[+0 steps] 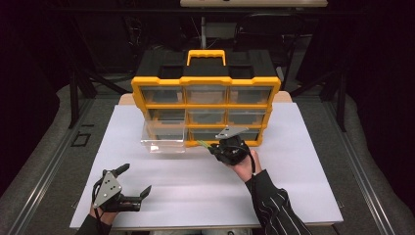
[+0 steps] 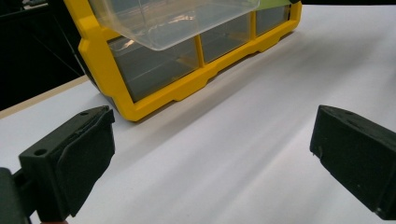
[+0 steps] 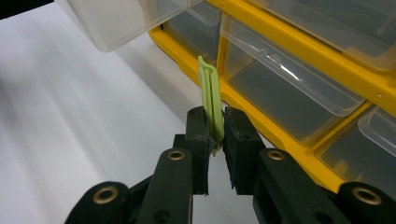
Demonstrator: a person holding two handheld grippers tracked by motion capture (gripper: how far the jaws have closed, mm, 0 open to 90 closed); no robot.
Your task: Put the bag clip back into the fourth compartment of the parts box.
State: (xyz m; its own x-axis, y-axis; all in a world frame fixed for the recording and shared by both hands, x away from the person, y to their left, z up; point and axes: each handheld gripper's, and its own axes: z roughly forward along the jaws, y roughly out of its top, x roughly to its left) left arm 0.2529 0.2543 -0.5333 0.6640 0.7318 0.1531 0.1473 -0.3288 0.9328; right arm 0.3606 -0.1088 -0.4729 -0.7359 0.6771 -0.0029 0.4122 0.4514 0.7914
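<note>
Right gripper (image 3: 214,133): fingers (image 3: 198,140) closed narrow on a thin pale-green strip (image 3: 211,100), held by its lower end, the free end pointing toward the yellow drawer cabinet (image 1: 205,100). In the high view the same right gripper (image 1: 211,148) hovers just in front of the cabinet's bottom row, the strip's tip (image 1: 203,143) near the right edge of the pulled-out clear drawer (image 1: 164,136). That drawer sticks out from the left column and looks empty, as far as its clear walls allow. Left gripper (image 1: 133,182): fingers (image 2: 74,158) spread wide, holding nothing, low over the white desk (image 1: 293,161) and well apart from the cabinet. Judgement: pick-up is done and the drawer is already open; what is left is to carry the strip over the drawer, drop it in, and probably push the drawer shut.
</note>
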